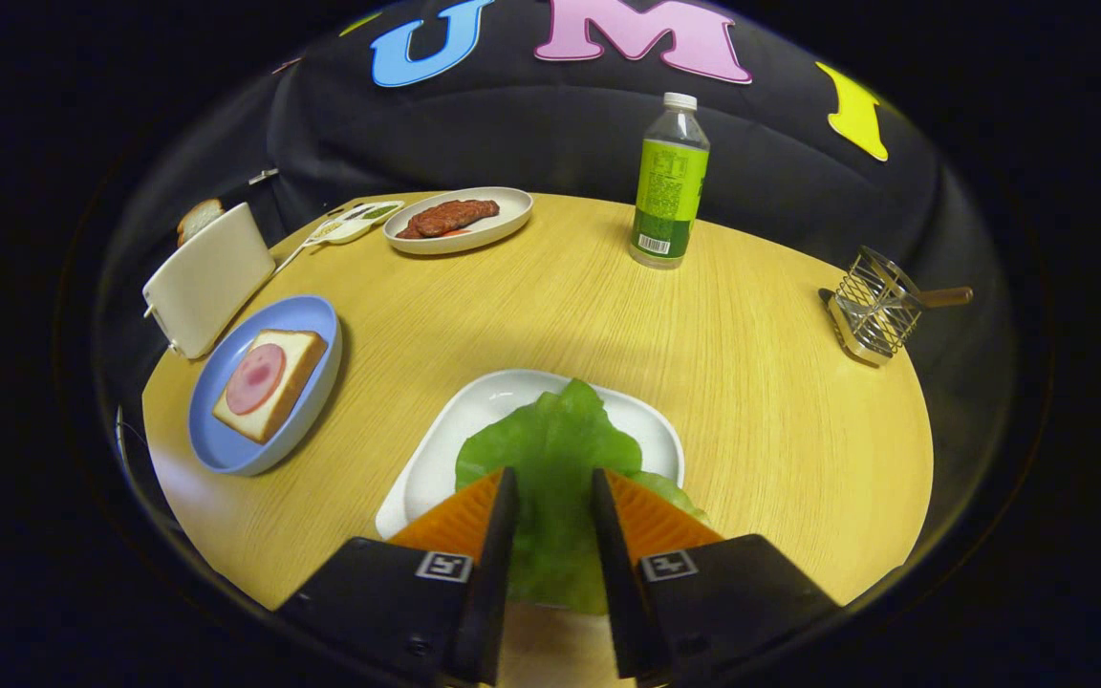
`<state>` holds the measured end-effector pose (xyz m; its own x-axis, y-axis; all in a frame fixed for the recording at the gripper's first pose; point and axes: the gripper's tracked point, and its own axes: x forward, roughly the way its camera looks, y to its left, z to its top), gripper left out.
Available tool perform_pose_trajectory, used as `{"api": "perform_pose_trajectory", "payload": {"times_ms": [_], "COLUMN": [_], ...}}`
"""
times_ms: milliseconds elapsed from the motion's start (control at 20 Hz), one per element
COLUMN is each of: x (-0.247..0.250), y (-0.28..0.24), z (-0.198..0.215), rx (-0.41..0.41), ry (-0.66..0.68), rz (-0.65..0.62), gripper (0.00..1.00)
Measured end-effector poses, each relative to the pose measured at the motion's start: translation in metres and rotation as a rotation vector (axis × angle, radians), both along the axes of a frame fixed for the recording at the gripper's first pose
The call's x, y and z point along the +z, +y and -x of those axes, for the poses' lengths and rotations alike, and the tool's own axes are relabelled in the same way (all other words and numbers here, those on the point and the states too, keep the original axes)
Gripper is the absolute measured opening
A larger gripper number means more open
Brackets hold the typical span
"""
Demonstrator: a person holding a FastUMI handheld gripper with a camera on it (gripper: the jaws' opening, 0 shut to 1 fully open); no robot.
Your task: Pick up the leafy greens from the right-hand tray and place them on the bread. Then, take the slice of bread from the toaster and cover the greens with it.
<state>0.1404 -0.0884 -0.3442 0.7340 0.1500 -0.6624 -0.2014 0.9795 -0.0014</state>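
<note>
Centrally, the gripper (pixel 553 487) has its fingers on either side of the lettuce leaf (pixel 550 459), which lies on the white tray (pixel 474 411); whether both fingers press on the leaf cannot be told. Beyond them to the left, a blue plate (pixel 226 449) holds bread (pixel 273 382) topped with a ham slice (pixel 255 378), beside a toaster (pixel 208 279) containing a bread slice (pixel 198 219).

a cloth-walled booth with a food-laid table (pixel 608 315).
</note>
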Motion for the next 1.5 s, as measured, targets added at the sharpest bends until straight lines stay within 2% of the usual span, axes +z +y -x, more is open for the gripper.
{"api": "perform_pose_trajectory", "payload": {"times_ms": [50, 100, 200, 250, 350, 450, 600, 850, 1200, 1500], "x": [0.000, 0.000, 0.001, 0.002, 0.002, 0.012, 0.037, 0.093, 0.171, 0.183], "y": [-0.002, -0.001, -0.006, -0.006, -0.004, -0.006, -0.012, -0.002, 0.066, 0.154], "z": [0.000, 0.000, -0.002, -0.002, 0.000, -0.001, -0.001, 0.001, 0.002, 0.000], "rx": [-0.007, -0.007, -0.037, -0.040, -0.032, -0.075, -0.117, -0.114, -0.028, 0.085], "ry": [0.001, 0.006, 0.011, 0.020, 0.050, 0.051, 0.030, -0.025, -0.109, -0.123], "rz": [0.001, 0.001, 0.008, 0.003, -0.012, -0.055, -0.073, -0.057, -0.042, -0.015], "gripper": [0.36, 0.29, 0.26, 0.09, 0.07, 0.07, 0.07, 0.07, 0.07, 0.07]}}
